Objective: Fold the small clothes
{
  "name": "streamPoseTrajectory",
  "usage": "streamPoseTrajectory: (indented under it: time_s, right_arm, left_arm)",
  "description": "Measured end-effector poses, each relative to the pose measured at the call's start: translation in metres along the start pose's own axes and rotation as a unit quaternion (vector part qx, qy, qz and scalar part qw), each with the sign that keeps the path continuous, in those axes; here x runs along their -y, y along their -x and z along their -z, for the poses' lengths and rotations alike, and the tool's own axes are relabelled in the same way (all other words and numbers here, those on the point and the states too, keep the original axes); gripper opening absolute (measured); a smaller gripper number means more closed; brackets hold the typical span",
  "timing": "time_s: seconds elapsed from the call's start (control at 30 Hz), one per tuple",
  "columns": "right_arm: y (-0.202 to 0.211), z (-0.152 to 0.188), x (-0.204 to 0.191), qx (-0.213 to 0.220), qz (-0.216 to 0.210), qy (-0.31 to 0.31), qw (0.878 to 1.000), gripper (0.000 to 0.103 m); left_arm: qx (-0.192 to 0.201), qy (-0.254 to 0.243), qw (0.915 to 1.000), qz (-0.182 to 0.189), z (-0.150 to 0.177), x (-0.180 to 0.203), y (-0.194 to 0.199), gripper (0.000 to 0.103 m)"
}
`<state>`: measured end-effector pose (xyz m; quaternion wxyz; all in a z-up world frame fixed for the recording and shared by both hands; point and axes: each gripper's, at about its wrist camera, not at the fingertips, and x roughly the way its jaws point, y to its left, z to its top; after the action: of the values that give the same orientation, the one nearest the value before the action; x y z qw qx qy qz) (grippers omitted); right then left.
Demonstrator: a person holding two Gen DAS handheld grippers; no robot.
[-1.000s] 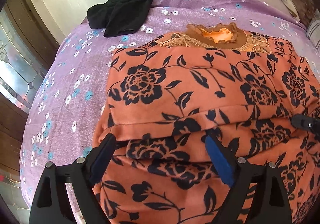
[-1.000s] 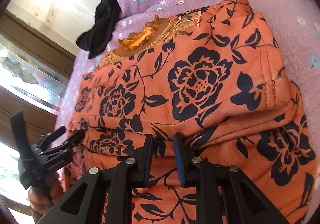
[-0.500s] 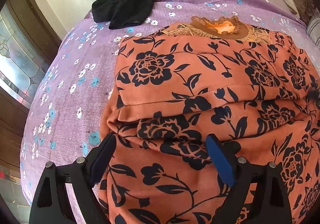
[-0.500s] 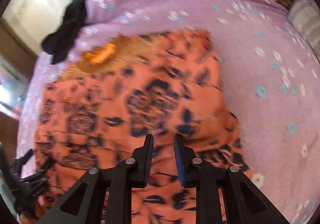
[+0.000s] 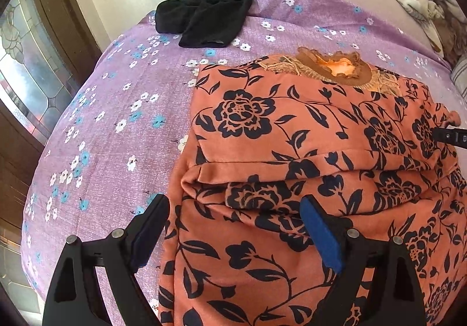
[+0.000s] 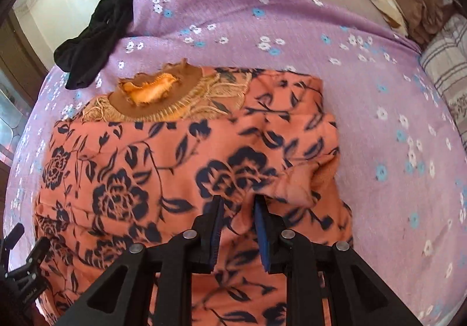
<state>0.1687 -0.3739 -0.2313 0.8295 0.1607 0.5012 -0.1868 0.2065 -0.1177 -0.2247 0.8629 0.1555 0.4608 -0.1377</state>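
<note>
My right gripper [image 6: 238, 216] jaws pinch the orange floral garment [image 5: 292, 127] while the left gripper [image 5: 233, 227] jaws gape empty, so I'd lift evenly, keeping the fold square on the bed [image 5: 116, 110].

Purple flowered bed [image 5: 111, 133] under orange floral garment [image 5: 292, 127], black cloth [image 5: 204, 19].

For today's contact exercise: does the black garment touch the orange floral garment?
Apart. The left wrist view shows purple sheet between the black garment and the orange floral garment.
</note>
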Motion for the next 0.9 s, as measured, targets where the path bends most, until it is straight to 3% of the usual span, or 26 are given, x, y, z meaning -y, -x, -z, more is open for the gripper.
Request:
streamPoseTrajectory:
  time_s: [0.1,0.2,0.33,0.47,0.57,0.7,0.77,0.9]
  right_arm:
    - [-0.024,0.002,-0.004,-0.041,0.014,-0.010,0.999,0.025]
    - [-0.022,-0.001,-0.008,-0.031,0.017,-0.005,0.999,0.027]
    - [-0.005,-0.017,-0.017,-0.006,-0.011,-0.007,1.000,0.028]
    - [0.009,-0.030,-0.050,0.021,-0.088,0.036,0.995,0.028]
    - [0.000,-0.031,-0.081,0.012,-0.120,0.071,0.990,0.028]
    - [-0.036,-0.019,-0.100,-0.028,-0.120,0.088,0.988,0.028]
    - [-0.035,-0.015,-0.104,0.004,-0.125,0.090,0.988,0.032]
    - [-0.033,-0.020,-0.102,-0.004,-0.153,0.087,0.984,0.038]
  left_arm:
    - [-0.037,-0.008,0.9993,-0.002,0.000,0.002,-0.020,0.092]
    - [-0.065,-0.023,0.9976,-0.008,0.002,0.007,-0.036,0.092]
    - [-0.051,-0.027,0.9984,-0.001,-0.003,0.012,-0.028,0.092]
    - [-0.038,0.003,0.9993,0.001,-0.011,0.009,-0.022,0.092]
    - [-0.038,0.019,0.9990,-0.012,-0.014,0.008,-0.024,0.092]
    - [-0.067,0.011,0.9973,-0.029,-0.013,0.009,-0.043,0.092]
    - [-0.066,0.010,0.9973,-0.029,-0.012,0.010,-0.045,0.092]
    - [-0.064,0.019,0.9973,-0.030,-0.018,0.010,-0.047,0.092]
